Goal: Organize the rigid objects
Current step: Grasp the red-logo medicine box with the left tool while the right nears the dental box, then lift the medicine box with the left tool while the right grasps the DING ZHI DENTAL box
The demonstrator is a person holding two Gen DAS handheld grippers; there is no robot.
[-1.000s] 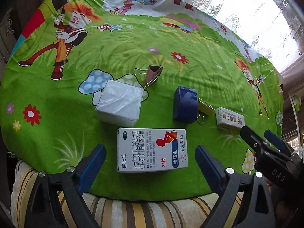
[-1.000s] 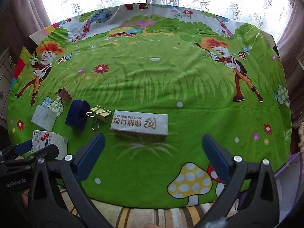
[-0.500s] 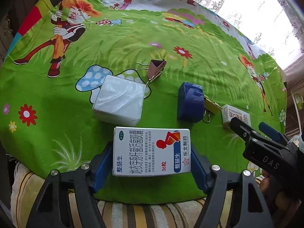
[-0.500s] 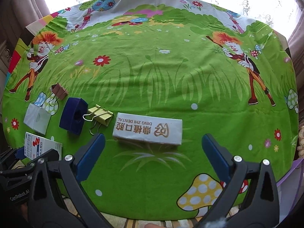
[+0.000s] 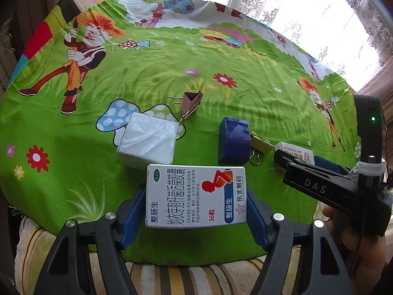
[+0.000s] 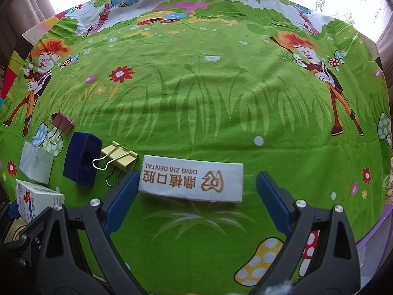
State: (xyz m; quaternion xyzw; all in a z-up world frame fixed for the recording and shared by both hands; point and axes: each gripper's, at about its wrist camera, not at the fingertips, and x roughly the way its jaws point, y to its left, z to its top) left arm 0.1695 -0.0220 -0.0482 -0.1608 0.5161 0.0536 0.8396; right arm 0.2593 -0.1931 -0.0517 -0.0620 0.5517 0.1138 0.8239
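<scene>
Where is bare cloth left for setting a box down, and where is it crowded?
Free: the broad grass print beyond the dental box, out to the far right. Crowded: the near-left, with medicine box, white cube, blue block and both clips.

The left claw point(image 5: 196, 194) pointed steeply down, its blue pads pressed against both ends of a medicine box point(image 5: 195, 195). The right claw point(image 6: 196, 189) also tilted steeply down, its jaws closing, one pad near a dental box point(image 6: 191, 182) and the other clear of it. A hand point(image 5: 361, 248) gripped the right claw's handle.
</scene>
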